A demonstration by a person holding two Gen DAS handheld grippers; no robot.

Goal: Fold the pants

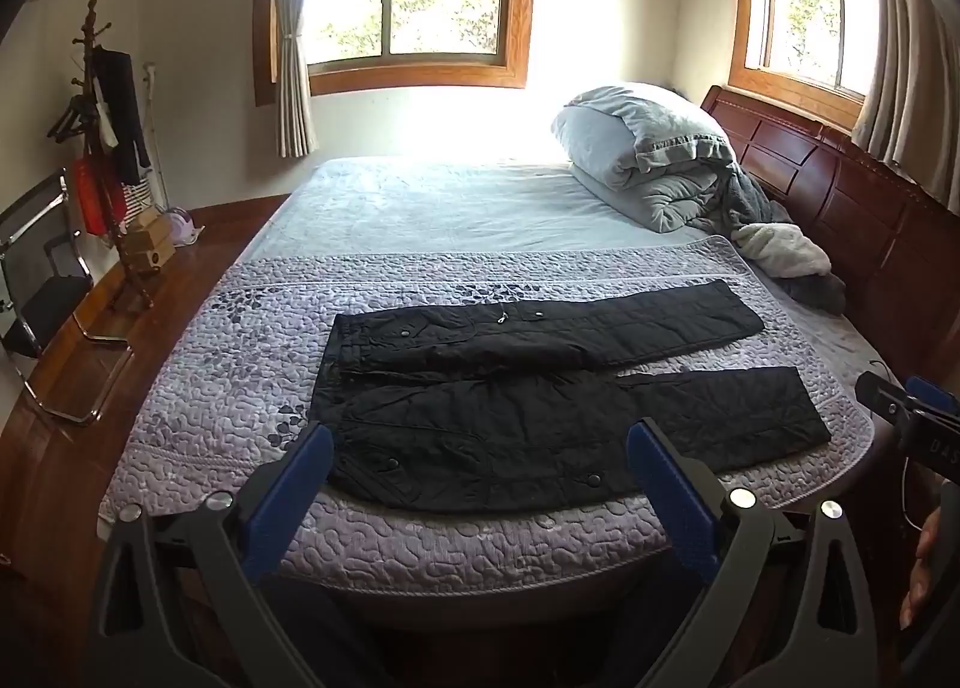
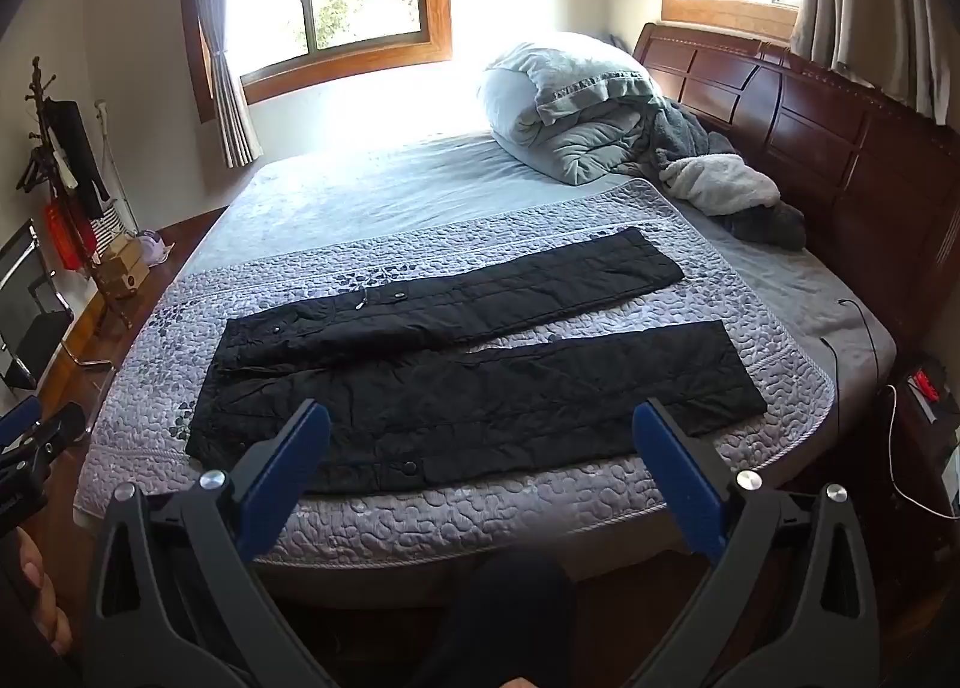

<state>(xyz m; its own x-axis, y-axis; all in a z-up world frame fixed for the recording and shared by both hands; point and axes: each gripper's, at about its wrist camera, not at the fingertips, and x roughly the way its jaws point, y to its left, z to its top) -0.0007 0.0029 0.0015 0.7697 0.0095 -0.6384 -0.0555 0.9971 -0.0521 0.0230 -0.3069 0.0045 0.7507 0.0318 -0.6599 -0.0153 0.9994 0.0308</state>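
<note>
Black quilted pants (image 1: 540, 388) (image 2: 468, 364) lie spread flat on the purple quilted cover (image 1: 240, 352) (image 2: 600, 502) near the bed's front edge. The waist is at the left and the two legs run apart to the right. My left gripper (image 1: 483, 436) hovers open in front of the bed edge, over the waist end, touching nothing. My right gripper (image 2: 483, 415) also stands open, above the near leg, with nothing between its blue fingers (image 2: 678, 472). The right gripper's tip (image 1: 900, 406) shows at the right edge of the left wrist view.
A rolled grey duvet (image 1: 642, 153) and a heap of blankets (image 2: 720, 190) sit by the wooden headboard (image 2: 840, 147). A coat stand (image 1: 102, 147) and a black chair (image 1: 42, 280) are on the floor at left. A nightstand with cables (image 2: 924, 418) stands at right.
</note>
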